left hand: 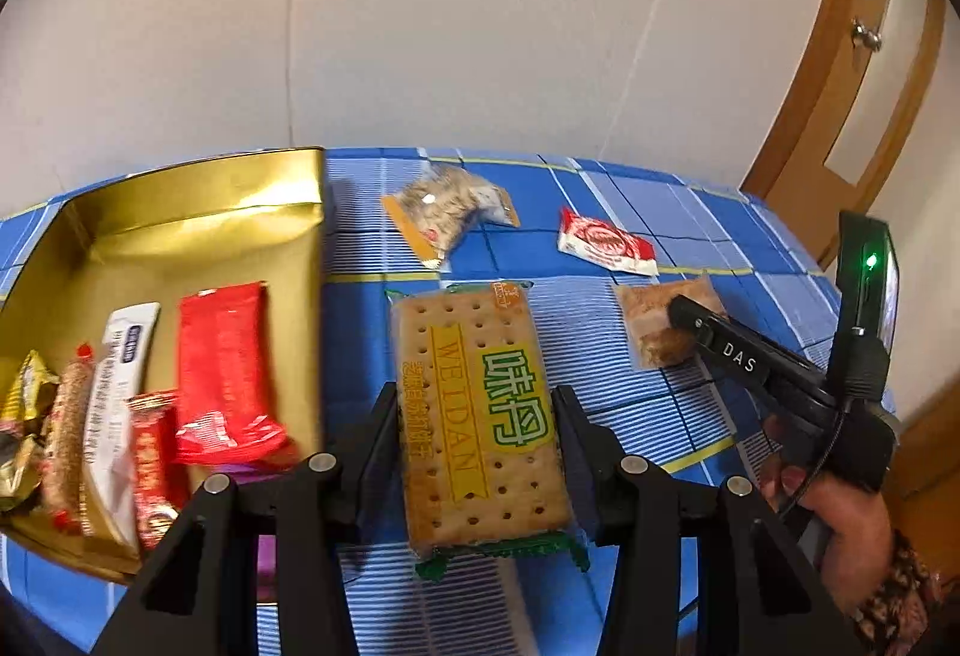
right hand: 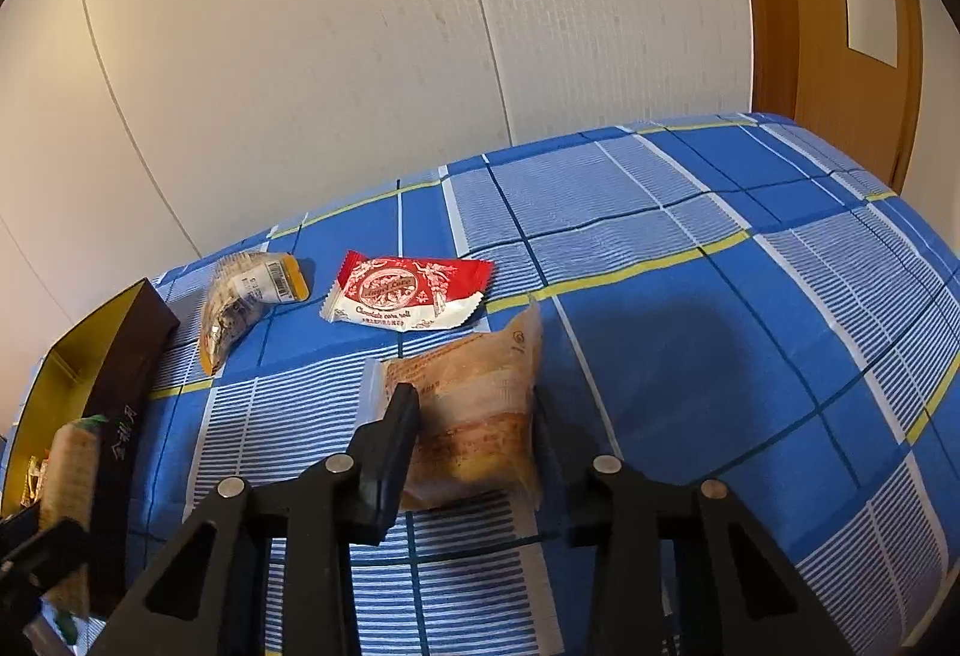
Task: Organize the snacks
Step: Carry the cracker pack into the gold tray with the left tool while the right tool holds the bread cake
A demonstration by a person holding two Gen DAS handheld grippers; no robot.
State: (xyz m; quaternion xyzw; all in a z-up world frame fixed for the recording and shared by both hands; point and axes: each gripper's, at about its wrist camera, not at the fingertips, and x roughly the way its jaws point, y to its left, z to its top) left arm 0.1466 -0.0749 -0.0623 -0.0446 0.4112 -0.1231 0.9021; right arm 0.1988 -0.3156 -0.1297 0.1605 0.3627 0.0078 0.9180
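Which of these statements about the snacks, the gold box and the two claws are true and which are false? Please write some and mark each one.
1. The left claw has the WEIDAN cracker pack between its fingers. True.
2. The gold box has nothing in it. False: several wrapped snacks lie in it, among them a red packet.
3. The right claw is at the brownish cake packet. True.
4. The red-and-white chocolate roll packet lies inside the gold box. False: it lies on the blue checked cloth.
5. The seed bar packet rests on top of the cracker pack. False: it lies apart, farther back on the cloth.
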